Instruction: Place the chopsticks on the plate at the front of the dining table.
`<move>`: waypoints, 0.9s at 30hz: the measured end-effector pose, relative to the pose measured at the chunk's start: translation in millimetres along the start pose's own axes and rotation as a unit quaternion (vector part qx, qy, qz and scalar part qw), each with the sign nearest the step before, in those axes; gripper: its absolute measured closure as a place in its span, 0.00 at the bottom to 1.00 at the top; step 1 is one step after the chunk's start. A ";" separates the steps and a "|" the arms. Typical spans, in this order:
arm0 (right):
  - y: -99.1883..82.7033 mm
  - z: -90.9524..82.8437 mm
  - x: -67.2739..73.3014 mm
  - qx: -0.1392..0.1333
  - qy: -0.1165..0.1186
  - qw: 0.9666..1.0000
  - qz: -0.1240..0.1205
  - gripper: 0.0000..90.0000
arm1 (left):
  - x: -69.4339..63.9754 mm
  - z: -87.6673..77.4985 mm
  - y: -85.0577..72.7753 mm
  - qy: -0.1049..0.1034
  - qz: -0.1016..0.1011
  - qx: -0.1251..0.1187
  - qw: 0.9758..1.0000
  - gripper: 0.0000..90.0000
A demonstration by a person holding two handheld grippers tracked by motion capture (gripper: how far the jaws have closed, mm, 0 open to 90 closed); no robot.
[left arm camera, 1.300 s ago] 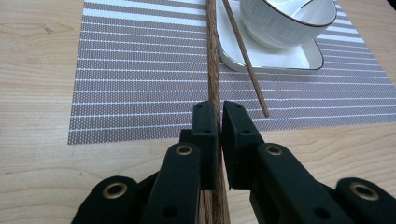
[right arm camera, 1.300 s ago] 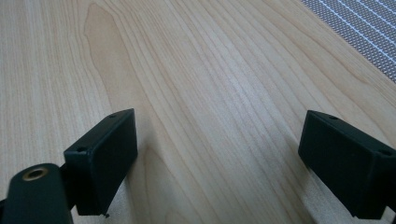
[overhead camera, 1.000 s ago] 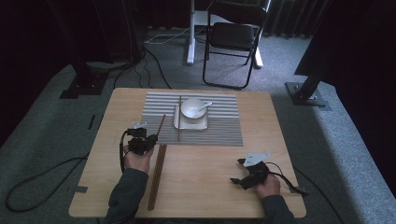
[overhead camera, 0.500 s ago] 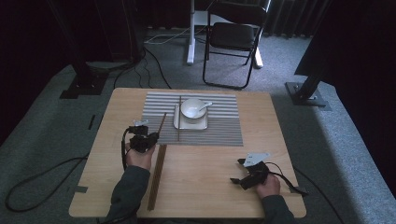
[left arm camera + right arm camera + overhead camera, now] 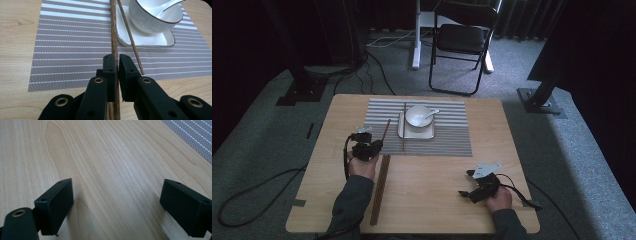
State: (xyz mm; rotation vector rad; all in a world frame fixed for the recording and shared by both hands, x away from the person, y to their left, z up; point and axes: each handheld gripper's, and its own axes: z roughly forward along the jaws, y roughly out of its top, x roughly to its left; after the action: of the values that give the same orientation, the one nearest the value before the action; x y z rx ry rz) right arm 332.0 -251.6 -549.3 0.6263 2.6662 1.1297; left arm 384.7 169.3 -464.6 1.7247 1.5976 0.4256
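My left gripper is shut on a brown wooden chopstick, which points away from me over the left part of the striped placemat. A second, thinner chopstick lies flat on the mat along the left edge of a white square plate. On the plate stands a white bowl with a spoon in it. At the front right, my right gripper is open low over bare table wood.
A long dark wooden strip lies on the table beside my left forearm. A corner of the placemat shows in the right gripper view. Beyond the table stand a black folding chair and dark stand bases with cables.
My left gripper and its chopstick have shifted only slightly away from me. The right gripper has kept still.
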 end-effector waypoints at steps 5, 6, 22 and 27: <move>0.0 0.0 0.0 0.000 0.000 1.000 0.000 0.12 | 0.9 2.0 1.7 0.001 -0.004 -0.001 1.000 0.93; 0.0 0.0 0.0 0.000 0.000 1.000 0.000 0.12 | 0.4 2.0 2.6 0.000 -0.003 0.000 1.000 0.93; 0.0 0.0 0.0 0.000 0.000 1.000 0.000 0.12 | -5.4 7.7 9.5 0.000 -0.003 -0.003 1.000 0.93; 0.0 -0.1 0.0 0.000 0.000 1.000 0.000 0.12 | -5.3 8.6 11.1 0.001 -0.003 -0.006 1.000 0.93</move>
State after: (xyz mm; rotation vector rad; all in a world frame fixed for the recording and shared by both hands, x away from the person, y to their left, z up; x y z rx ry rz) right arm 332.0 -251.6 -549.3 0.6264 2.6667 1.1289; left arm 397.5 162.2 -461.4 1.7112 1.5982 0.4346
